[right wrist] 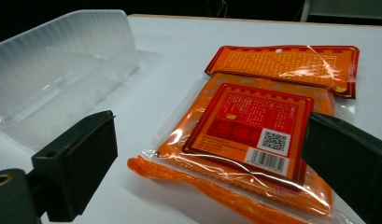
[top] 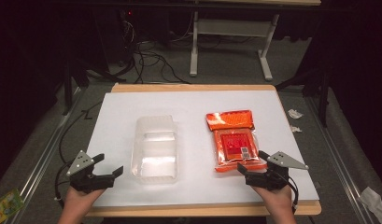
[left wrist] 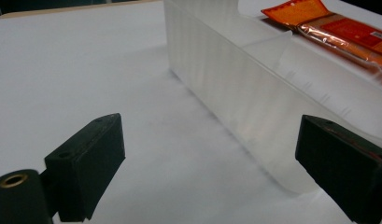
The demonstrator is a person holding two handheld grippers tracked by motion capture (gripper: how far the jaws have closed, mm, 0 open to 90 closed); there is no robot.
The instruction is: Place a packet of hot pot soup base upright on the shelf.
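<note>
From above, my left gripper (top: pixel 104 169) sits at the near left corner of the white table (top: pixel 193 102), my right gripper (top: pixel 251 162) at the near right, both spread wide and empty. A clear plastic tray (top: pixel 155 148) lies mid-table; an orange packet (top: pixel 234 139) lies flat beside it, its near edge just at my right gripper.

Left gripper view: the tray's ribbed wall (left wrist: pixel 235 88) runs close by the jaws, untouched.

Right gripper view: the packet's barcode and red label (right wrist: pixel 254 128) show between the jaws.

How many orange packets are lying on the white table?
1. The orange packet lies flat on the right part of the table, beside the clear plastic tray and just ahead of the right hand-held gripper. Nothing suggests another is hidden.
</note>
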